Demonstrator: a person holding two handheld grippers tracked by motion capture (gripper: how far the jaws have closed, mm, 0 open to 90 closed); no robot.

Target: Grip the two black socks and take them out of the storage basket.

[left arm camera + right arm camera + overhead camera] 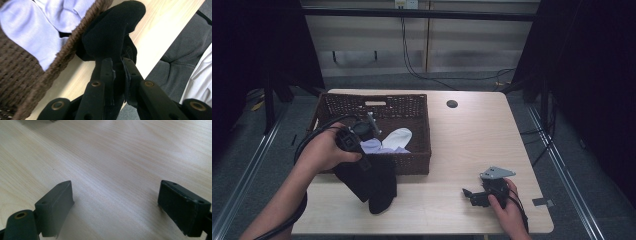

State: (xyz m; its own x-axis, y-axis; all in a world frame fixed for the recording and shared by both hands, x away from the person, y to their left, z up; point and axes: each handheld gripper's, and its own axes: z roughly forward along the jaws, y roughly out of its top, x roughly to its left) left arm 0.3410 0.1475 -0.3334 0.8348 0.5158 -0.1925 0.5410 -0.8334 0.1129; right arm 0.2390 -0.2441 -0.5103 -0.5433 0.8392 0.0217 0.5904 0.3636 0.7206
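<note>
Black sock [112,37] clamped in left hand-held gripper [117,67], hiding its tips; right hand-held gripper [115,202] agape.

left hand-held gripper [117,72] clamped tight, right hand-held gripper [115,205] jaws wide apart

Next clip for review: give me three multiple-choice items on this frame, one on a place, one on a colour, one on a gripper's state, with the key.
1. Where is the wicker basket?
A. the table's left part
B. the right edge
C. the floor

2. What colour is the sock that the left gripper holds?
A. white
B. black
C. lilac

3. How are the right gripper's jaws?
A. shut on a sock
B. shut, nothing held
C. open

Key: 1 A, it sits left on the table. 2 B, black fabric is between the jaws. 3 C, bare wood shows between them.
</note>
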